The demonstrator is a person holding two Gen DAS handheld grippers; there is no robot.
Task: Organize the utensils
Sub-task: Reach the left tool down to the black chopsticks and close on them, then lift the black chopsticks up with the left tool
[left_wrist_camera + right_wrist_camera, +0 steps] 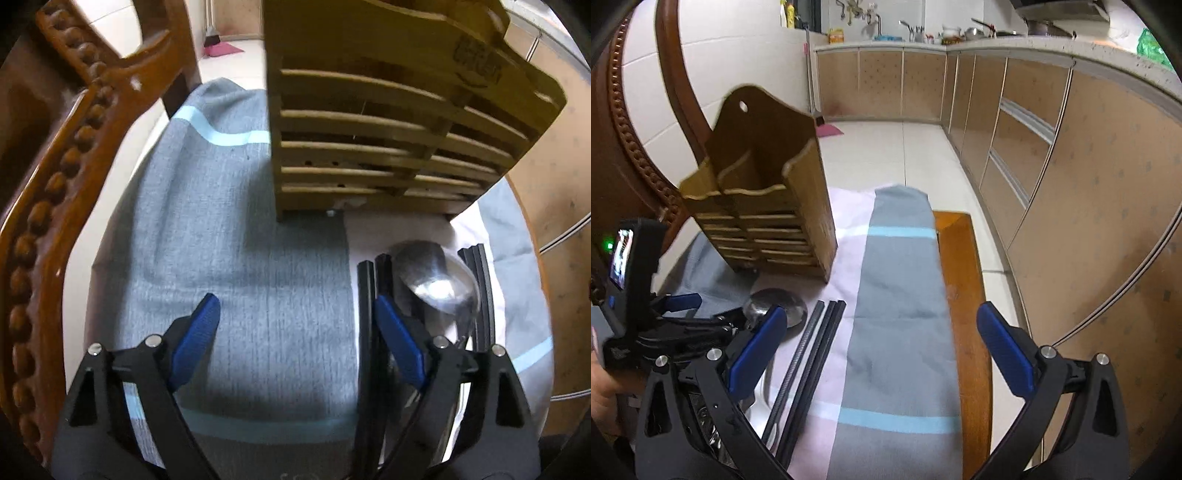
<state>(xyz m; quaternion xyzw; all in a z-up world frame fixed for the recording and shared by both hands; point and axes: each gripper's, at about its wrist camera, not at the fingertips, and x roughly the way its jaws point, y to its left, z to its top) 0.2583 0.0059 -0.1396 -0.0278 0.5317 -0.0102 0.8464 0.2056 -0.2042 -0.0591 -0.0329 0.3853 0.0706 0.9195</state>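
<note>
A tall wooden utensil holder (pixel 764 206) with slatted sides stands on the cloth-covered table (pixel 956 280). Its two top pockets look empty. Just in front of it lies a shiny metal ladle (pixel 792 304), bowl toward the holder. Beside the ladle lie thin black chopsticks (pixel 812 354), side by side on the pale pink cloth (pixel 846 254). A grey cloth with light blue stripes (pixel 901 295) lies next to them.

The left gripper (pixel 295 332) hangs low over the grey cloth, its blue fingers (pixel 199 332) wide apart and holding nothing. The ladle and chopsticks are just beside its right finger. The right gripper (pixel 882 350) is also spread wide, empty, above the striped cloth.
</note>
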